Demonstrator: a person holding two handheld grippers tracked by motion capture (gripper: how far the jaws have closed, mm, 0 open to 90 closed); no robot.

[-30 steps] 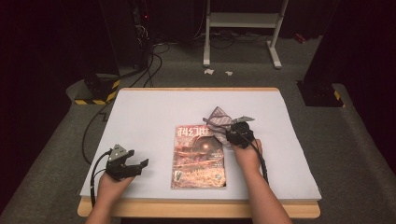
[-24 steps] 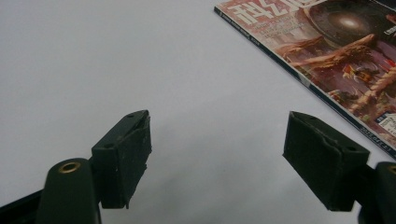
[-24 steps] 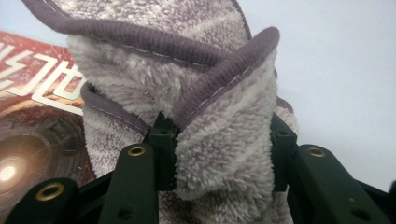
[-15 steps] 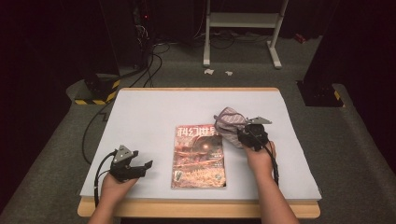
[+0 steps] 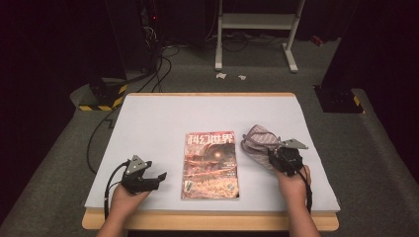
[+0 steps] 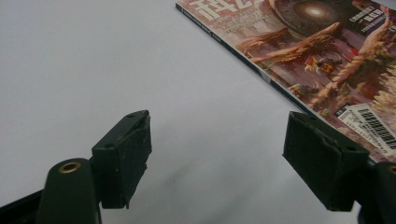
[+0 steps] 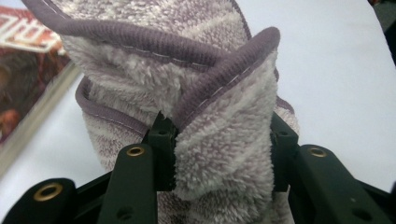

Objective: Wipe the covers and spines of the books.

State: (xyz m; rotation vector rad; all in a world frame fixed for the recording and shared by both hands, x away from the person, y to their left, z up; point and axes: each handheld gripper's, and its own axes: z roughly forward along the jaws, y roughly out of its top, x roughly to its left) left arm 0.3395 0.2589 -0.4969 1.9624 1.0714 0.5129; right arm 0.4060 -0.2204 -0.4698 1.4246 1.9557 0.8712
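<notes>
A magazine (image 5: 211, 165) with a reddish cover lies flat at the middle of the white table (image 5: 163, 118). My right gripper (image 5: 269, 150) is just right of the magazine, shut on a bunched purple-grey fluffy towel (image 5: 258, 141). In the right gripper view the towel (image 7: 187, 88) bulges between the two black jaws, with the magazine's edge (image 7: 28, 60) at the left. My left gripper (image 5: 157, 177) rests near the table's front left, open, its jaws pointing toward the magazine. In the left gripper view nothing lies between its fingers (image 6: 122, 156), and the magazine's corner (image 6: 327, 56) sits at the upper right.
Beyond the table's far edge stand a white metal frame (image 5: 254, 29) and dark equipment with cables (image 5: 148, 54) on the floor. A black box (image 5: 341, 98) sits on the floor at the table's far right corner.
My right gripper has carried the towel to the right, from over the magazine's top right corner to the bare table beside it. The left gripper has stayed in place.
</notes>
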